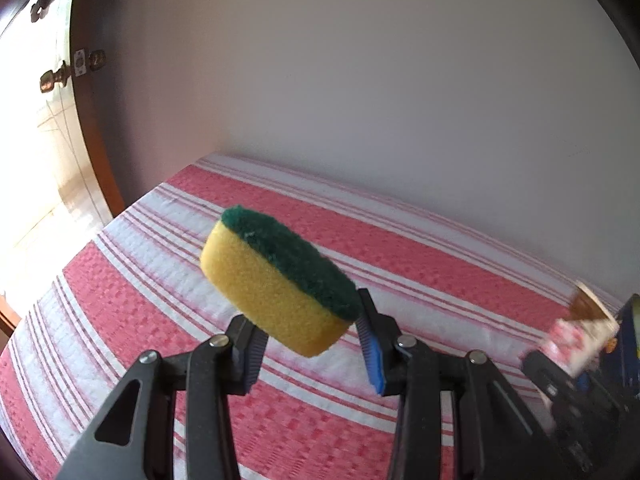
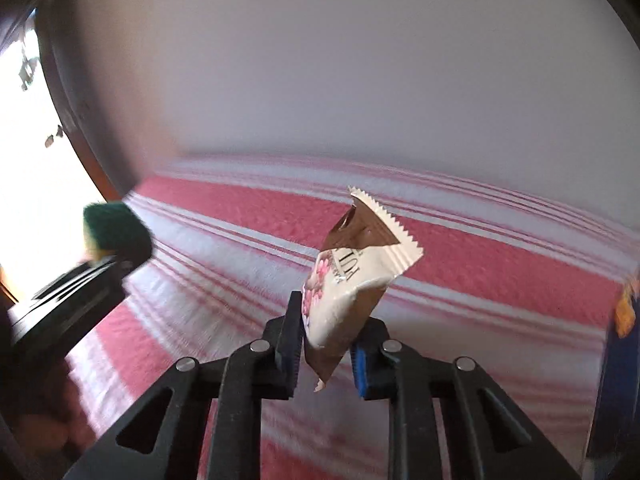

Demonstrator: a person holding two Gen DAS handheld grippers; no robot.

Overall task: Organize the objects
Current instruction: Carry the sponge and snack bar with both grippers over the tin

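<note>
My left gripper (image 1: 308, 332) is shut on a yellow sponge with a green scouring top (image 1: 276, 280) and holds it in the air above the red and white striped cloth (image 1: 140, 280). My right gripper (image 2: 326, 342) is shut on a brown and cream snack packet (image 2: 352, 284), held upright above the same cloth (image 2: 500, 264). The sponge (image 2: 108, 232) and the left gripper show blurred at the left of the right wrist view. The packet (image 1: 576, 340) and the right gripper show at the right edge of the left wrist view.
A plain white wall (image 1: 360, 80) stands behind the cloth-covered surface. A dark wooden door with a brass knob (image 1: 56, 78) is at the far left, bright light beside it. A dark blue box (image 2: 620, 368) stands at the right edge.
</note>
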